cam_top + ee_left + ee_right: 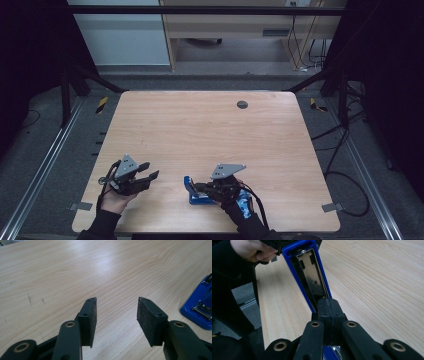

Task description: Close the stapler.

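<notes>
Blue stapler sits at near table edge, long axis running roughly toward left gripper. Right gripper on top of it, jaws fully closed, pads pressed together over stapler's open top arm. Left gripper wide open, empty, just left of stapler, hovering over bare wood table. Right hand nearer.

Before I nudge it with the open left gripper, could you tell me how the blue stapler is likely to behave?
The blue stapler looks like rigid plastic with a metal channel, so it should probably stay stiff and weigh a fair amount for its size. It seems hinged open, so the upper arm may swing. On the smooth wooden table it would likely slide rather than roll.
</notes>
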### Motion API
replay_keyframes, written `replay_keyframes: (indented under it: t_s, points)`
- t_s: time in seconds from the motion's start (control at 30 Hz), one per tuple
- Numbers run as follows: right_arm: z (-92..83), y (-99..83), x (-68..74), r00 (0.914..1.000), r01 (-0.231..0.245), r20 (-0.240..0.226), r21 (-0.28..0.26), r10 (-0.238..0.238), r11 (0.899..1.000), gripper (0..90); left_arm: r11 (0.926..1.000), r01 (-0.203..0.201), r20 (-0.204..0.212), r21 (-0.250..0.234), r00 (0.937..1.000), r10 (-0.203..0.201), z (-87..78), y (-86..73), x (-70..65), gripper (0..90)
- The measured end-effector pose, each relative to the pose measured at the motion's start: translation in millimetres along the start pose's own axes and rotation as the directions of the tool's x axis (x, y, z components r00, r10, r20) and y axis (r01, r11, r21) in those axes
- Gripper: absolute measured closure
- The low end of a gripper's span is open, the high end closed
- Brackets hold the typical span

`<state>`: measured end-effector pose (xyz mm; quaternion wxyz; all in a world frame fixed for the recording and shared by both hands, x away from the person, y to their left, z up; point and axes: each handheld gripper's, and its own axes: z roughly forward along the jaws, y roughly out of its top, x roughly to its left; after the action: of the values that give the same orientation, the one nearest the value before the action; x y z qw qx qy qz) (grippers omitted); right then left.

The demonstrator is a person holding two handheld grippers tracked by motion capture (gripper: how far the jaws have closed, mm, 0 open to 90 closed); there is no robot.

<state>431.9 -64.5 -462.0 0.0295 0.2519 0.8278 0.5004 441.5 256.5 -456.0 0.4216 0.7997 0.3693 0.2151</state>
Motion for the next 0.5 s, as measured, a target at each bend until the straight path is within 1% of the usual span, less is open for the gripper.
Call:
replay_keyframes:
  t_s: [0.27,0.37,0.5]
  points:
    - [-6.2,-2.4,-2.2,0.9999,-0.006,0.012,0.002,0.006,1.0,90.0,1.0,0.0,0.005,-0.001,1.0,0.0,0.0,-0.3,-0.2,50.2]
    - [-8.2,-3.4,-3.3,0.9999,-0.012,0.005,-0.001,0.012,1.0,90.0,1.0,-0.002,0.007,0.002,1.0,0.002,0.1,-0.5,-0.2,49.9]
    - [-5.9,-4.2,-1.3,1.0,-0.005,0.001,0.011,0.005,1.0,90.0,1.0,-0.001,0.005,-0.001,1.0,0.001,-0.3,-0.7,-0.2,49.7]
